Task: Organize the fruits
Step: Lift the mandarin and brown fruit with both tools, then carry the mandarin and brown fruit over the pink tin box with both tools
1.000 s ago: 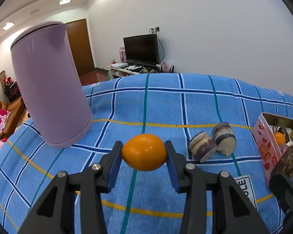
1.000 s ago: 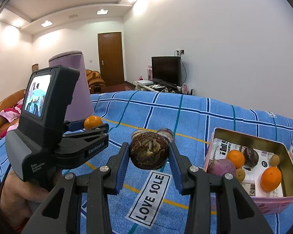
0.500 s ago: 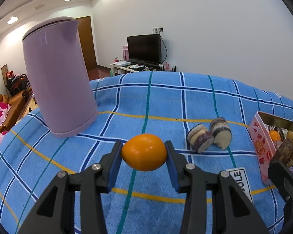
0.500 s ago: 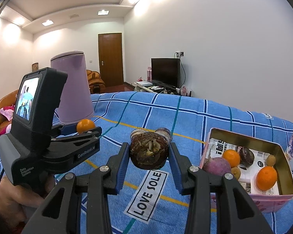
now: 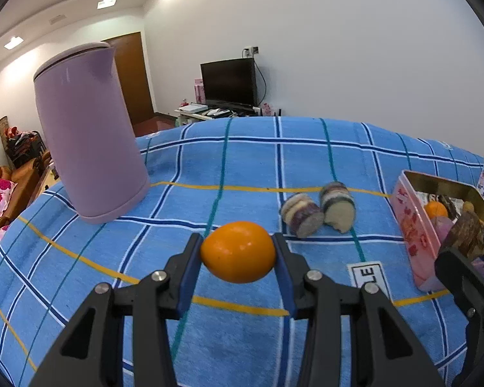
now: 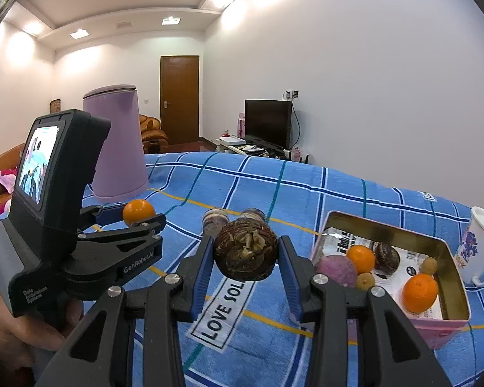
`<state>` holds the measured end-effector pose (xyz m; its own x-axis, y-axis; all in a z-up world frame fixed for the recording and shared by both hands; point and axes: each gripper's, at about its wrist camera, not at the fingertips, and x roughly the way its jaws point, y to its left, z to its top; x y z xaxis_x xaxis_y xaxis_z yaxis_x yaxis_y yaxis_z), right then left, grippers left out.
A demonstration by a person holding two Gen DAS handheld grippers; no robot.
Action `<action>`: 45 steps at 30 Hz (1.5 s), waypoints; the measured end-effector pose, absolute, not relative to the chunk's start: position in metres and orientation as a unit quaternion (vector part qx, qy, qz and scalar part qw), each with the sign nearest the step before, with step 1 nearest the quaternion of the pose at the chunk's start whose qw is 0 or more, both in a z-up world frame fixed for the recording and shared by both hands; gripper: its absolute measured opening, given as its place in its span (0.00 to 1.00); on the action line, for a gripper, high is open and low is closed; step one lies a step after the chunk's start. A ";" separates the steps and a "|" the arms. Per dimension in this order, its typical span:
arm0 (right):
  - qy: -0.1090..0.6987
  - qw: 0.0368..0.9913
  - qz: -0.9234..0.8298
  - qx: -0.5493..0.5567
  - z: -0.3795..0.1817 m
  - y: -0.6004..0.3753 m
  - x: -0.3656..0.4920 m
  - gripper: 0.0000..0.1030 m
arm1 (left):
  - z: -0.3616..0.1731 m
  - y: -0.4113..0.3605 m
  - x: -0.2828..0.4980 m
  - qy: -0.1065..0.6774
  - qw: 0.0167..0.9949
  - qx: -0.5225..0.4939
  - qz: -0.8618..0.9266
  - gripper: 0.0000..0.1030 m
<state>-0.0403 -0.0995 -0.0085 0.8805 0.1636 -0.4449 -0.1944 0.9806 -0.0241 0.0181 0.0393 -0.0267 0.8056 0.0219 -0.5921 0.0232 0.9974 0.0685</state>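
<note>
Both claws are busy. The left claw point(image 5: 237, 251) is pinching a small orange fruit point(image 5: 237, 251), held up in the air over the blue checked cloth point(image 5: 242, 167). The right claw point(image 6: 246, 254) is pinching a dark brown rough fruit point(image 6: 246, 254), also up in the air, just left of the pink tin box point(image 6: 448, 330).

How far along: I think about halfway, maybe more. The tin already has stuff in it: 2 oranges point(image 6: 419, 292), a purple round one point(image 6: 336, 267), a dark brown one point(image 6: 386, 255) & 2 little tan ones point(image 6: 365, 280). Still left: the 2 fruits in the claws need to go in, and 2 cut stripey pieces point(image 5: 317, 213) lie side by side on the cloth, well apart from the tin.

Other things: a tall purple kettle point(image 5: 90, 135) stands at the back left, & a white mug point(image 6: 479, 246) with flowers sits just right of the tin.

Writing: a label on the cloth says "LOVE SOL.." point(image 6: 224, 311), the rest is hidden by the claw. The left claw's side says "GenRobot.AI" point(image 6: 138, 263). Paper in the tin has print, too small to read.
</note>
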 end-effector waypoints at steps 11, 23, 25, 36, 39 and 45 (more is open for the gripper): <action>0.223 0.971 0.078 -0.042 -0.007 -0.122 -0.052 0.41 | -0.022 0.017 0.007 0.306 0.951 0.038 -0.023 0.44; 0.221 0.974 0.044 -0.041 -0.006 -0.160 -0.061 0.41 | -0.016 -0.010 -0.002 0.299 0.952 0.044 -0.041 0.44; 0.220 0.974 0.038 -0.042 -0.006 -0.165 -0.062 0.41 | -0.013 -0.015 -0.003 0.299 0.952 0.043 -0.047 0.44; 0.217 0.975 0.003 -0.047 -0.004 -0.197 -0.067 0.41 | -0.007 -0.048 -0.009 0.291 0.952 0.059 -0.072 0.44; 0.219 0.975 -0.006 -0.044 -0.004 -0.207 -0.069 0.41 | -0.005 -0.058 -0.010 0.291 0.952 0.059 -0.080 0.44; 0.221 0.974 -0.027 -0.041 -0.004 -0.226 -0.070 0.41 | -0.002 -0.079 -0.010 0.288 0.951 0.066 -0.096 0.44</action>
